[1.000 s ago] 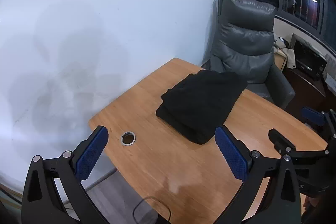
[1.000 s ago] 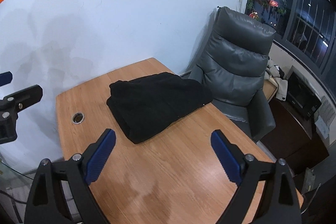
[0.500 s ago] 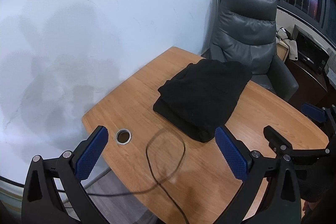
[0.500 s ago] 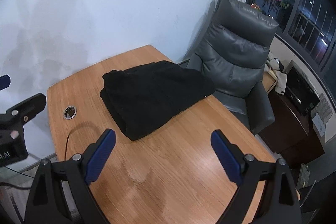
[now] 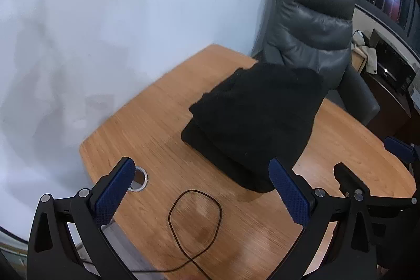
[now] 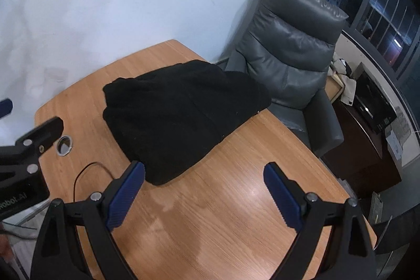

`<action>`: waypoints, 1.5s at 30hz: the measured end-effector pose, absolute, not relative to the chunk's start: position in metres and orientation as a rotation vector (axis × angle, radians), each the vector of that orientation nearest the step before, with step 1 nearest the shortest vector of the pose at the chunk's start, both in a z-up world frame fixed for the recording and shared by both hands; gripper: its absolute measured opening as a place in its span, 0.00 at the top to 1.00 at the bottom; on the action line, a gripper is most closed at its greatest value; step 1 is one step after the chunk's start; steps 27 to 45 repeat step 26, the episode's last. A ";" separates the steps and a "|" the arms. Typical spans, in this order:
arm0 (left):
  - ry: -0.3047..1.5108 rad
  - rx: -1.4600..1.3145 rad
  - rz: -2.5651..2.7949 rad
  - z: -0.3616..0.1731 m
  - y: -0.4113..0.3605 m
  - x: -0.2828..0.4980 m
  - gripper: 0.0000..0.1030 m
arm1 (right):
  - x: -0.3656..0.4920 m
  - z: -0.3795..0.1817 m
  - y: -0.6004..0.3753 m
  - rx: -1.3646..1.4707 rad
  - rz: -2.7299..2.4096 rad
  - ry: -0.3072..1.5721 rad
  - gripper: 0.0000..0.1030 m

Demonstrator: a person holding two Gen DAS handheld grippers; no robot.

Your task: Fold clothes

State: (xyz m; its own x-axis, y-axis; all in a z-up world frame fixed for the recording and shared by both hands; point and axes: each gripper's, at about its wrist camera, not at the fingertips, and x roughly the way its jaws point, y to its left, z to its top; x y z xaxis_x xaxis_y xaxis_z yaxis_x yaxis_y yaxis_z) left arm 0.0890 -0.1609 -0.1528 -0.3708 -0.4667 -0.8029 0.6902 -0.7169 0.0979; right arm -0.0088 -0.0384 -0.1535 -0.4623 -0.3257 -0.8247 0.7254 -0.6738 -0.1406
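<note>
Left gripper (image 6: 15, 148) body lettering, mirrored: "Robot.AI".

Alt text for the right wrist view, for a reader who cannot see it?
A folded black garment lies on a wooden table beside a grey leather armchair. The open right claw hovers empty before it; the left claw shows at the left edge, near a thin cable.

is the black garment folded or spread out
Folded: the black garment lies as a compact stack on the table, with layered edges visible at its near side.
</note>
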 end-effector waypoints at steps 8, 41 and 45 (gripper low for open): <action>0.298 1.170 -2.128 -0.181 -0.168 0.071 0.00 | -0.019 -0.182 -0.048 1.129 -2.132 0.666 0.08; 0.359 1.215 -2.114 -0.213 -0.176 0.049 0.00 | -0.034 -0.221 -0.063 1.209 -2.103 0.691 0.08; 0.359 1.215 -2.114 -0.213 -0.176 0.049 0.00 | -0.034 -0.221 -0.063 1.209 -2.103 0.691 0.08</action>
